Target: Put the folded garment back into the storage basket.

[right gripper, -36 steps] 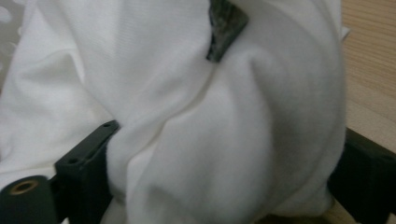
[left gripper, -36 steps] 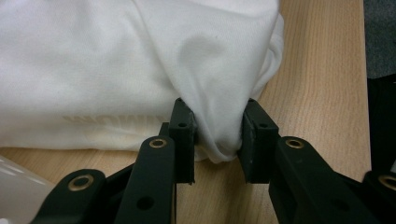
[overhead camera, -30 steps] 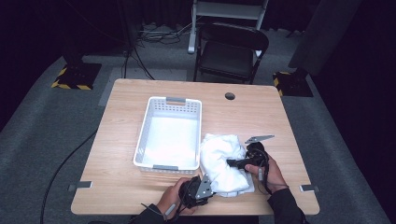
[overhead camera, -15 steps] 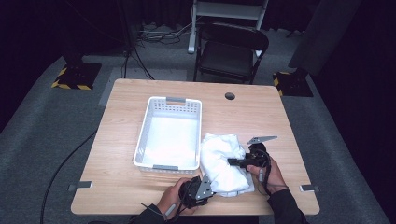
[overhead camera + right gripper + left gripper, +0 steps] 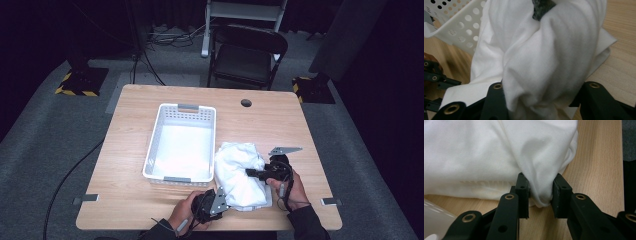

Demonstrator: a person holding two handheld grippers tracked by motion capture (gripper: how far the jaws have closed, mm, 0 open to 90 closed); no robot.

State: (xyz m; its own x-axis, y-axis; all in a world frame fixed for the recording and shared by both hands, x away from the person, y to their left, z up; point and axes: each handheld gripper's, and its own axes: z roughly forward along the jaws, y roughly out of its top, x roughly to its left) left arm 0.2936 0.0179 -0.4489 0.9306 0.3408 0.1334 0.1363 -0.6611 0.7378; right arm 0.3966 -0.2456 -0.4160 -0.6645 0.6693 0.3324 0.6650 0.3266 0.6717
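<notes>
A crumpled white cloth [image 5: 239,172] lies on the wooden table, just right of a white plastic basket [image 5: 182,107]. My left gripper [image 5: 219,201] reaches the cloth's near left corner. In the left gripper view it [image 5: 540,195] is shut on a hanging fold of the cloth [image 5: 499,152]. My right gripper [image 5: 256,173] comes in from the cloth's right side. Its jaws have just been closing, and a thick bunch of the cloth [image 5: 544,62] fills the gap and hides the pads; the gripper [image 5: 541,102] is shut on that bunch.
The basket [image 5: 456,27] is empty and its perforated wall stands right behind the cloth. Bare table [image 5: 280,125] stretches beyond the cloth to the far edge, where there is a round hole [image 5: 246,103]. A folding chair [image 5: 250,55] stands past the table.
</notes>
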